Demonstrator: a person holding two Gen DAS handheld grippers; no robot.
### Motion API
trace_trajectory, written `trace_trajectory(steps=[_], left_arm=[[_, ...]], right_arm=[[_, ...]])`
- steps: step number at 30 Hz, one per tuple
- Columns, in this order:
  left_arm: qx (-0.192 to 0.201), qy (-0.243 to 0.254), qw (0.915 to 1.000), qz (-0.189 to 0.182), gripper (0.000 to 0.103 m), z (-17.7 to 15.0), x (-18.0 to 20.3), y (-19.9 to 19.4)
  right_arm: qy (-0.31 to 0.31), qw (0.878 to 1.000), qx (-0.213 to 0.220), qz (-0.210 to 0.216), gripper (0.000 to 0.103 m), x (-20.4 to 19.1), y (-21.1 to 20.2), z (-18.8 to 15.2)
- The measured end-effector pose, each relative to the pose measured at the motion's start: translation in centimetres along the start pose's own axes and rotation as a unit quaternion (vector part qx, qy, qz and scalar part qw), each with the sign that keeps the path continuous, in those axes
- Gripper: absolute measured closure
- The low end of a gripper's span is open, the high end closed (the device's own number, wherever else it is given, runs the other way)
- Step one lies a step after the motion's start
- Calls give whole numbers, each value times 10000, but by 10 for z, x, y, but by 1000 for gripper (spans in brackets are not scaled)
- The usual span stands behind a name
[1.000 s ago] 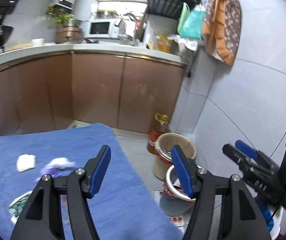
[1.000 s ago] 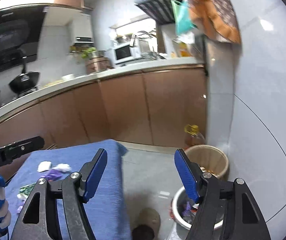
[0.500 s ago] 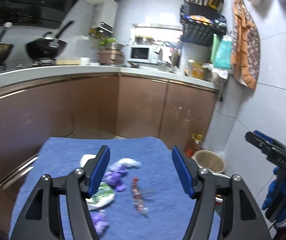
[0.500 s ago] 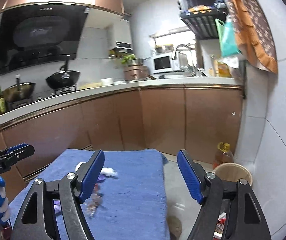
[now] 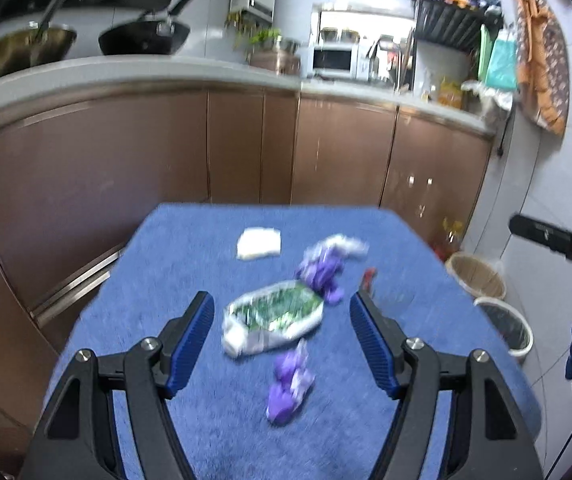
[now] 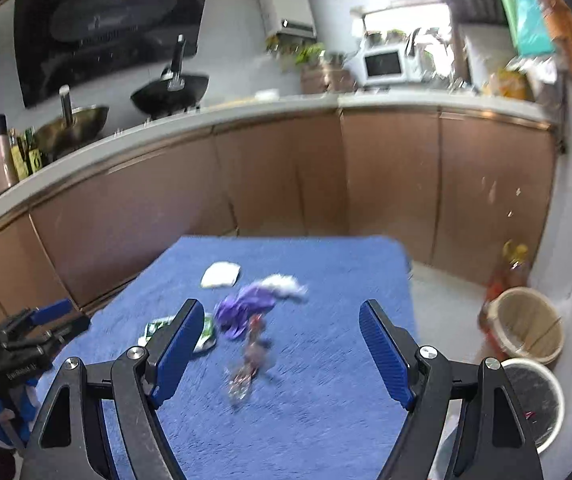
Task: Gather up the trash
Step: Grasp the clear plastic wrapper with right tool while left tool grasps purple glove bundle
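Note:
Trash lies on a blue-covered table (image 5: 205, 248): a green and silver wrapper (image 5: 273, 316), a white tissue (image 5: 258, 242), a purple and white wrapper (image 5: 326, 268), a small purple wrapper (image 5: 290, 384) and a thin red wrapper (image 6: 251, 356). My left gripper (image 5: 281, 340) is open and empty, hovering over the green wrapper. My right gripper (image 6: 281, 352) is open and empty above the red wrapper. The purple wrapper (image 6: 245, 308), tissue (image 6: 221, 274) and green wrapper (image 6: 205, 332) also show in the right wrist view.
A white-rimmed trash bin (image 6: 538, 400) and a beige bucket (image 6: 526, 324) stand on the floor right of the table, with an oil bottle (image 6: 514, 264) behind. Brown kitchen cabinets (image 5: 245, 152) run behind the table. A tiled wall is at the right.
Both grippers have swung left from over the floor bins to over the table. The trash now lies between the jaws of each. Both stay open.

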State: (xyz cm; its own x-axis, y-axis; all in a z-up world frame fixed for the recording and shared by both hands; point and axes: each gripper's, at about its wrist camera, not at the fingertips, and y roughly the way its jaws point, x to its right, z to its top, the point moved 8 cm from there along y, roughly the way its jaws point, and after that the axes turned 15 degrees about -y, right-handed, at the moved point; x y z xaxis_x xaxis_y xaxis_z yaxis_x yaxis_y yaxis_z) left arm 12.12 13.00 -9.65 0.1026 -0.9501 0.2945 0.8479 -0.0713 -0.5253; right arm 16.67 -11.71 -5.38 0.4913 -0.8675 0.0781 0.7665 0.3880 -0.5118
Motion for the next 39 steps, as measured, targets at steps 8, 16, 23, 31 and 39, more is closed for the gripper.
trace_trajectory(steps=[8,16,23,31,39], left_arm=[[-662,86,9977,73,34,-44,-8,50],[-1117,150,9935,148,39,-67,-13,85],[-1385,101,9903,3,52,-76,-12,99],[-1626,-56,9865,-196,65,-81,-13,108],[-1654,-123,9858,-278,69,-82,-12,107]], right_arm=[[39,9961,-687,544,25,-30,69,-34],[229,9850,-1283,1134,31,-53,128,-66],[194,9807,-1502,1233,36,-59,152,-76],[118,9779,-1673,1246,45,-62,166,-85],[-17,9778,-1731,1181,72,-65,170,-88]])
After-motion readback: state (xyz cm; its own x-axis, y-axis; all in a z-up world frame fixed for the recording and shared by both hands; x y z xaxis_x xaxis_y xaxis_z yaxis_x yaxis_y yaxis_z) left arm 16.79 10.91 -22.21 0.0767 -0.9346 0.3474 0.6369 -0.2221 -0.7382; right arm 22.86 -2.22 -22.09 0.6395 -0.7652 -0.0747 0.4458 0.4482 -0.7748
